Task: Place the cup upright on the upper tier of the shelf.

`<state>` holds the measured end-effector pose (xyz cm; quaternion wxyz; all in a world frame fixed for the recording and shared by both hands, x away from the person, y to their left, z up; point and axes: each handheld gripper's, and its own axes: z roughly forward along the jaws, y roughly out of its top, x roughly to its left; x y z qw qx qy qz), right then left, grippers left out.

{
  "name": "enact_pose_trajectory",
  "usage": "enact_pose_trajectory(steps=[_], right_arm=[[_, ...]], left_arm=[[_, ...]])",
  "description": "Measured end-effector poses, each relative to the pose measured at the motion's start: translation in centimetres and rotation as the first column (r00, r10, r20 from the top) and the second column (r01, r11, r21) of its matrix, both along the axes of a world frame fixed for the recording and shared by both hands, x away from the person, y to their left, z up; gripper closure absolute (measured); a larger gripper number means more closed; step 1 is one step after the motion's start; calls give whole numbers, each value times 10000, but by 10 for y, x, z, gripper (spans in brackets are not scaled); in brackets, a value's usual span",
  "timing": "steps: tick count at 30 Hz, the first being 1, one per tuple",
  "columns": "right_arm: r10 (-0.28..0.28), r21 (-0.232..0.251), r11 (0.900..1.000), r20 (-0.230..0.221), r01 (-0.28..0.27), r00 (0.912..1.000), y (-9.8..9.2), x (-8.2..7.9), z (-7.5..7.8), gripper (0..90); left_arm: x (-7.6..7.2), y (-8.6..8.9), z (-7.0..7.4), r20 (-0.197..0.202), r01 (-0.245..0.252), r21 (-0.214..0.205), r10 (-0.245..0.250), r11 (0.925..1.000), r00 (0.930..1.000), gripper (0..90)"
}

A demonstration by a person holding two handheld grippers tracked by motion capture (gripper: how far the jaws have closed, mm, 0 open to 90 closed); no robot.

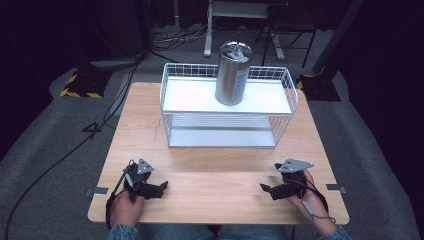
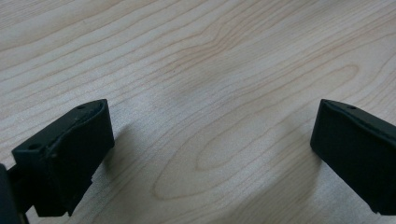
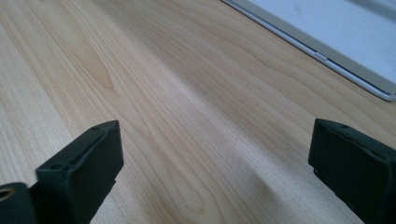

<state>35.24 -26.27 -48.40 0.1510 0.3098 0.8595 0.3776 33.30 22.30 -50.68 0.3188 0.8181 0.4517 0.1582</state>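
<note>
Counter (image 1: 150, 130) from the high view: metal canister (image 1: 233, 73) stands upright at twelve o'clock on the wire rack (image 1: 227, 107); my left gripper (image 1: 159, 189) rests at seven, right gripper (image 1: 266, 189) at five. Left gripper view: my jaws spread over bare wood (image 2: 210, 93). Right gripper view: jaws spread, rack base (image 3: 327, 42) at one o'clock.

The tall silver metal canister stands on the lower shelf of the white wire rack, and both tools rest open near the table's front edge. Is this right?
Not quite. In the high view the tall silver metal canister stands on the upper shelf of the white wire rack, not the lower. The rest holds.
</note>
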Motion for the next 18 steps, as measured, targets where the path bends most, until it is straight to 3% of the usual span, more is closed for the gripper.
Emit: enact_pose_trajectory(steps=[6, 13, 18], right_arm=[[92, -284, 9996, -48, -94, 9999, 3, 1, -4, 110], [25, -506, 9987, -499, -50, 9987, 4, 3, -15, 148], [-103, -37, 9999, -302, 102, 9995, 3, 2, -22, 103]], left_arm=[[0, 0, 0, -4, 0, -1, 0, 10000, 10000, 0], [0, 0, 0, 1, 14, 12, -14, 10000, 10000, 0], [0, 0, 0, 0, -2, -3, 2, 10000, 10000, 0]])
